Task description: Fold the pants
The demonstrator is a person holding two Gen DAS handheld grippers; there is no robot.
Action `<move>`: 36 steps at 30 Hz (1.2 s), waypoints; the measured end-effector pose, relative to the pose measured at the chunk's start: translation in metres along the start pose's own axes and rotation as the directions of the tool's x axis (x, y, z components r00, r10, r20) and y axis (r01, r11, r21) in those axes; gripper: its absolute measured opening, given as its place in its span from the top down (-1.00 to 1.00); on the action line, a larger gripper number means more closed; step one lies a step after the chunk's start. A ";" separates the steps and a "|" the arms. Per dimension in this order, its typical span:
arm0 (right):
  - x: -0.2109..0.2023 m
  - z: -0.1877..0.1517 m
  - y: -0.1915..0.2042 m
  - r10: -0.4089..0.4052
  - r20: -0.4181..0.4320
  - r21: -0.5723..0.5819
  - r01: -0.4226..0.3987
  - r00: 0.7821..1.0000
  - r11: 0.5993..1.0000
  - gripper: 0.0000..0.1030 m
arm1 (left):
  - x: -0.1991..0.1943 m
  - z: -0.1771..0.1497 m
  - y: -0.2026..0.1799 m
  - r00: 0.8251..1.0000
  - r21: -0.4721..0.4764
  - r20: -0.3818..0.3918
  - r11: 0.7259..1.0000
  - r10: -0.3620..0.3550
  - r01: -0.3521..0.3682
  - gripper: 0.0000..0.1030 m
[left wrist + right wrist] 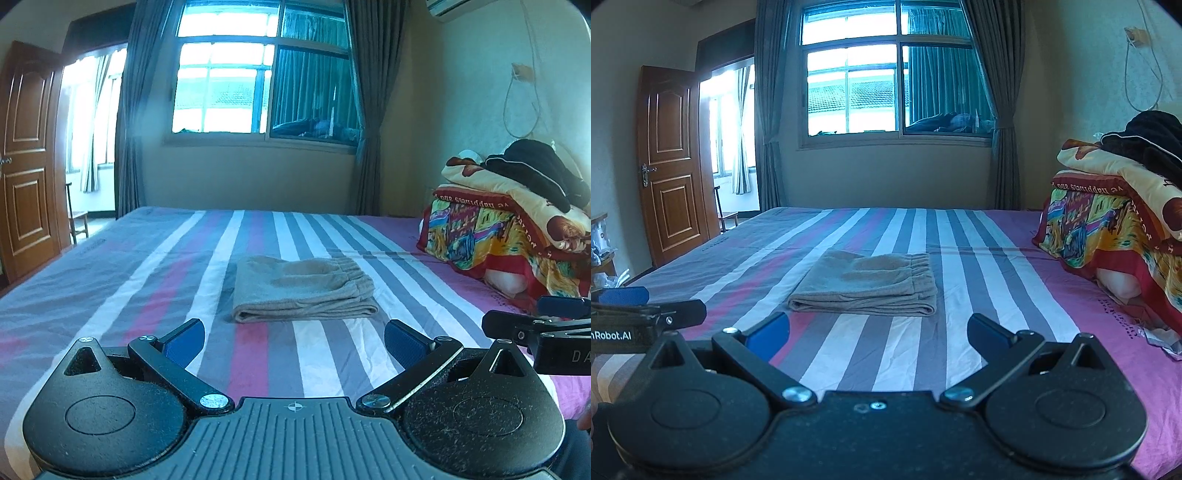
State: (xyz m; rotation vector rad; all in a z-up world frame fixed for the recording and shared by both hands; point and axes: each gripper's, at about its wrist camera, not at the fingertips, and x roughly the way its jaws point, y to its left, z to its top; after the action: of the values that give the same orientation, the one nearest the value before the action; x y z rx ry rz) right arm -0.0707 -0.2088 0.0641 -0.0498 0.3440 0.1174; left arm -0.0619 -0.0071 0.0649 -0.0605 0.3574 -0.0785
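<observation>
Pants (pixel 301 290) lie folded on the striped bed (pixel 110 280); we hold left gripper (pixel 294 341) and right gripper (pixel 878 332) spread wide, both empty, nearby.

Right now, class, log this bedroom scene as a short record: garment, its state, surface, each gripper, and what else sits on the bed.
garment: beige pants
state: folded into a compact rectangle, elastic waistband on top at the right
surface: striped bedsheet, pants lying near its middle
left gripper: open, empty, short of the pants
right gripper: open, empty, short of the pants
also on bed: colourful folded quilts at right, dark clothing on top
</observation>
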 end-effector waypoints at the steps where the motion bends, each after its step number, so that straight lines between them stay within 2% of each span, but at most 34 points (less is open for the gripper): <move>1: 0.000 0.000 0.000 -0.001 -0.001 0.000 0.001 1.000 1.000 -0.99 | 0.000 0.001 0.000 1.000 -0.001 0.000 1.000 0.000 0.000 -0.99; 36: 0.000 -0.001 -0.001 -0.003 0.001 0.004 0.003 1.000 1.000 -0.99 | 0.001 0.004 0.000 0.999 0.008 -0.001 0.999 -0.032 0.032 -0.99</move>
State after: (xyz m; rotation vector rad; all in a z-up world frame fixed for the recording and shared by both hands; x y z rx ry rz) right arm -0.0708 -0.2098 0.0628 -0.0461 0.3431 0.1140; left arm -0.0599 -0.0066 0.0682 -0.0585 0.3570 -0.1118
